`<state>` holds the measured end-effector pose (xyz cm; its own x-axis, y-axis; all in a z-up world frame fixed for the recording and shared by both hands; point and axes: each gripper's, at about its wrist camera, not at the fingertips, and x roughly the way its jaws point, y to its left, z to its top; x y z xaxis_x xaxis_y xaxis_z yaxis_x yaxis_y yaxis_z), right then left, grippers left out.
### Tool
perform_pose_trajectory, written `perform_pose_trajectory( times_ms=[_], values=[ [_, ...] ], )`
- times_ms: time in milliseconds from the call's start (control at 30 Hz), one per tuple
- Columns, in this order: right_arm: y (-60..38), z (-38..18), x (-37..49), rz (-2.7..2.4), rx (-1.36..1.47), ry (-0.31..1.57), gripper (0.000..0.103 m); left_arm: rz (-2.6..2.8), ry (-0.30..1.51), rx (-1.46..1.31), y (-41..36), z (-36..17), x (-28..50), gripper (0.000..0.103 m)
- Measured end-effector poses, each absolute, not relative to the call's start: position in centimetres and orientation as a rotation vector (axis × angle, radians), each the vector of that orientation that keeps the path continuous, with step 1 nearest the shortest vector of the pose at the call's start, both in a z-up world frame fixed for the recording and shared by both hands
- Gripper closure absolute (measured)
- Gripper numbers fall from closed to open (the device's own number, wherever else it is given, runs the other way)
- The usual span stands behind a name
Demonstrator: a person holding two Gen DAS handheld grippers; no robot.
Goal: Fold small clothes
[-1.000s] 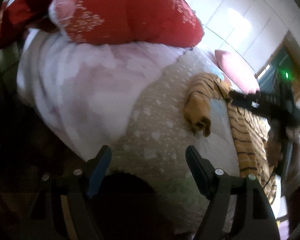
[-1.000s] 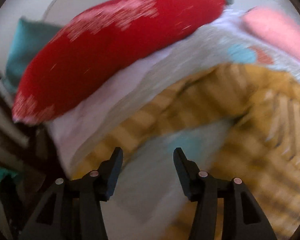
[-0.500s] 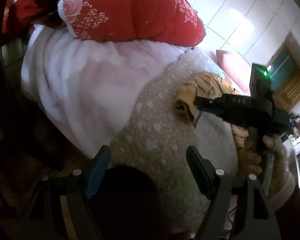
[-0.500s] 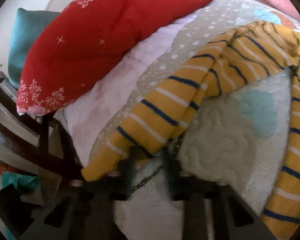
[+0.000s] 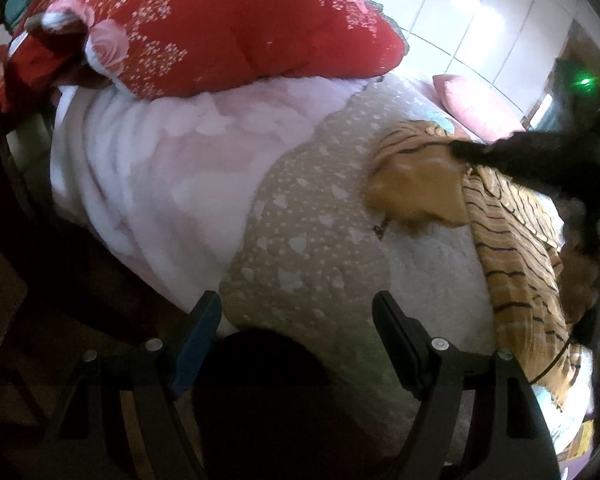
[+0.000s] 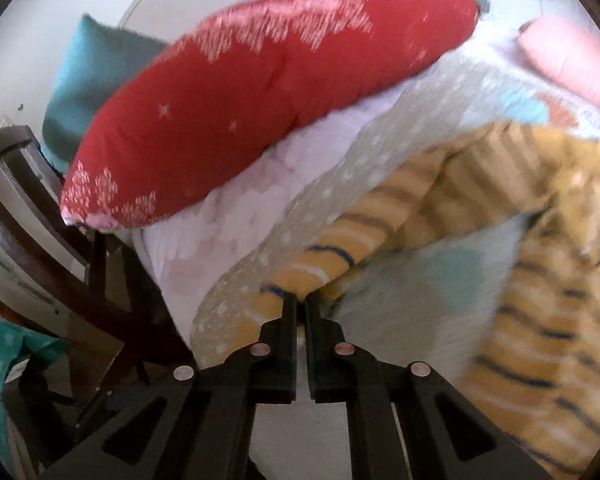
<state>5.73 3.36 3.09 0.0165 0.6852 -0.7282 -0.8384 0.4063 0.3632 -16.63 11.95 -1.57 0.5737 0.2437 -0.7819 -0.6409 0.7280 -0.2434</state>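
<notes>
A small yellow garment with dark stripes [image 6: 520,280] lies spread on the quilted bed cover [image 6: 432,308]. My right gripper [image 6: 300,300] is shut on the cuff end of one striped sleeve [image 6: 328,248] near the bed's edge. In the left wrist view the garment [image 5: 512,240] lies at the right, and the right gripper [image 5: 460,148] reaches in from the right over its sleeve. My left gripper [image 5: 298,320] is open and empty, low over the near edge of the bed cover [image 5: 308,240].
A big red floral quilt [image 5: 228,28] is piled on a pale pink blanket [image 5: 172,160] at the left. A pink pillow [image 5: 476,104] lies at the far side. A dark wooden bed frame [image 6: 40,240] and teal cloth [image 6: 96,80] are at the left.
My right gripper came down to the sleeve and shut on its cuff, then drew it along with blur. My left gripper stayed open and nearly still.
</notes>
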Motion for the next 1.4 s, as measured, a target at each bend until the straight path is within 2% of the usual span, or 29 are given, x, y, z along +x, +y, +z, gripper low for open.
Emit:
perform_pose_trajectory(
  times_ms=[133,267,400,533,600,667,700,733,900,1133,1233,1400],
  values=[
    [-1.6,7.0,10.7,1.088,-0.173,0.938,0.099,0.539,0.807,-0.533,11.3,-1.3,-16.1,0.026],
    [-8.3,8.5,17.0,0.863,-0.196,0.912,0.099,0.517,0.818,-0.527,10.9,-1.4,-15.1,0.026],
    [-14.6,7.7,23.3,0.55,-0.268,0.874,0.102,0.49,0.842,-0.517,10.2,-1.8,-13.8,0.026],
    [-18.8,5.1,27.8,0.166,-0.493,0.792,0.101,0.469,0.857,-0.504,9.2,-1.7,-12.9,0.026],
    [-21.1,4.6,28.6,0.156,-0.437,0.824,0.101,0.467,0.858,-0.484,8.7,-1.5,-12.6,0.026],
    [-23.1,4.6,28.4,0.268,-0.257,0.876,0.089,0.465,0.867,-0.476,8.4,-1.6,-12.2,0.026],
    [-24.0,4.4,28.3,0.335,-0.157,0.904,0.075,0.46,0.876,-0.481,8.3,-1.7,-11.8,0.026],
    [-24.5,4.2,28.1,0.408,-0.055,0.931,0.066,0.455,0.881,-0.486,8.3,-1.8,-11.6,0.026],
    [-22.2,2.3,26.5,0.558,0.068,0.979,0.054,0.395,0.882,-0.483,6.7,-1.5,-10.1,0.026],
    [-19.7,-0.7,25.9,0.6,0.032,1.027,0.054,0.365,0.881,-0.464,5.7,-1.2,-9.7,0.026],
    [-18.9,-1.4,25.3,0.611,-0.034,1.044,0.062,0.36,0.885,-0.476,5.7,-1.5,-9.6,0.026],
    [-18.3,-1.6,24.6,0.543,-0.151,0.991,0.062,0.342,0.888,-0.473,5.2,-1.7,-9.3,0.026]
  ],
)
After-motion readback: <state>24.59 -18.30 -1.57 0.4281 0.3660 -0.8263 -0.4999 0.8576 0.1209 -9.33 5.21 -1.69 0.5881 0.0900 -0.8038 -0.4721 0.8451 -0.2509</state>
